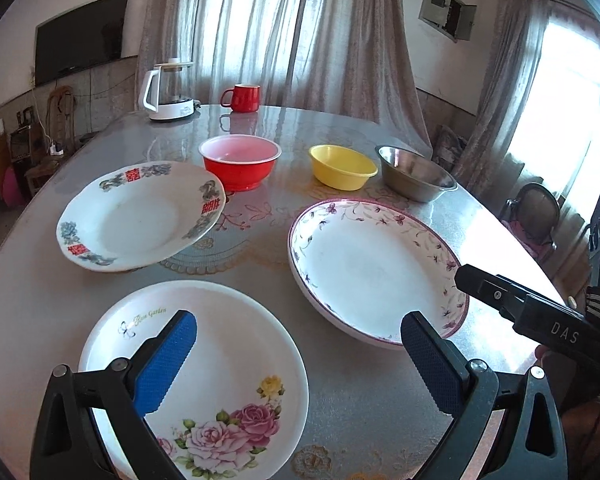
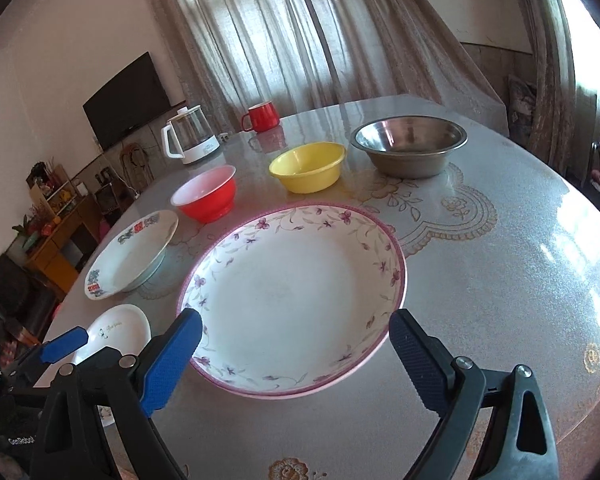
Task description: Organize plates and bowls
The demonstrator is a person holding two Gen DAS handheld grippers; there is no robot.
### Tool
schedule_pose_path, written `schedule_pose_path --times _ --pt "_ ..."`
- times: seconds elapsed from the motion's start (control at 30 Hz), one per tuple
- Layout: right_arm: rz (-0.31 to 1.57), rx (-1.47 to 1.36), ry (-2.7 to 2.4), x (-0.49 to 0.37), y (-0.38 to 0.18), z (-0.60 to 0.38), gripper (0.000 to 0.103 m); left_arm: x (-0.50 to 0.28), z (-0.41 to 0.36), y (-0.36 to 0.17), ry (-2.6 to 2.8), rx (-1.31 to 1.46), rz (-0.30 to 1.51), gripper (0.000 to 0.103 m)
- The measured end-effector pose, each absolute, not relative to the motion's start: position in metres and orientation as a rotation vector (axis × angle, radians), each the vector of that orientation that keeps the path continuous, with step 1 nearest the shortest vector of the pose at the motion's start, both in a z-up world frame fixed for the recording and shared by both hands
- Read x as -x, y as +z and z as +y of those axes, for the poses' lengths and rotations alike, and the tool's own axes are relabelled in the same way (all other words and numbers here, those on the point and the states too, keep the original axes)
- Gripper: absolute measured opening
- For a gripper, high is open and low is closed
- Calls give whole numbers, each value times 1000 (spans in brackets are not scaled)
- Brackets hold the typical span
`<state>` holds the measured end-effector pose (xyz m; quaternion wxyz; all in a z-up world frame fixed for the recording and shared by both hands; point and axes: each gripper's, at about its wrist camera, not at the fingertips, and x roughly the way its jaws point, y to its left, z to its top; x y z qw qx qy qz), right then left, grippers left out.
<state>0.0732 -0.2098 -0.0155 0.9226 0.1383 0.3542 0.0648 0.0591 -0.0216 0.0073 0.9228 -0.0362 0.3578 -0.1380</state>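
Three plates lie on the round table: a rose-printed plate point(image 1: 220, 368) nearest, a purple-rimmed floral plate point(image 1: 372, 268) point(image 2: 296, 300) to its right, and a white plate with red characters point(image 1: 136, 216) point(image 2: 134, 254) behind at left. Farther back stand a red bowl point(image 1: 240, 166) point(image 2: 206, 192), a yellow bowl point(image 1: 342, 166) point(image 2: 308, 166) and a steel bowl point(image 1: 414, 172) point(image 2: 410, 144). My left gripper point(image 1: 298, 344) point(image 2: 58, 348) hangs open above the rose plate's right edge. My right gripper point(image 2: 296, 338) point(image 1: 466, 274) is open over the near rim of the purple-rimmed plate. Neither holds anything.
At the table's far side stand a white-and-glass kettle point(image 1: 168, 92) point(image 2: 190, 138) and a red mug point(image 1: 244, 98) point(image 2: 262, 116). Curtains hang behind the table. A chair point(image 1: 534, 216) sits off the right edge, and shelves point(image 2: 56, 224) stand at left.
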Motion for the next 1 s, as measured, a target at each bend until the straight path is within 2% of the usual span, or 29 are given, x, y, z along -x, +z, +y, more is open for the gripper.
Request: schedule_pose_path --times 0.03,0.23,0.3,0.37,0.63,0.7,0.83,0.9,0.97,1.0 --pt "733 -289 127 -74 -16 -214 95 -62 -23 8 -285 65 738 103" --pt "798 -296 81 -84 -32 -236 68 -89 -28 16 -345 45 769 103" --pt "826 -317 68 -89 -39 -243 49 -100 -32 16 -360 31 782 103" --pt "848 -350 62 -94 -45 -250 37 -110 -36 16 -381 29 786 103" --pt "895 -389 67 -112 -56 -256 36 -150 -54 7 -391 -69 873 102" --pt "902 -388 64 -116 -58 -257 36 -161 -55 2 -404 -58 908 90" --pt "915 -389 70 -121 -61 -259 36 -182 -58 -10 -403 -61 969 80" --pt "915 -384 75 -122 -62 -259 36 -188 -62 -14 -418 -76 990 70" --pt "914 -381 79 -123 -62 -260 36 -192 -66 -19 -438 -90 1011 63" --pt "915 -382 81 -124 -62 -260 36 -194 -68 -21 -445 -95 1018 63"
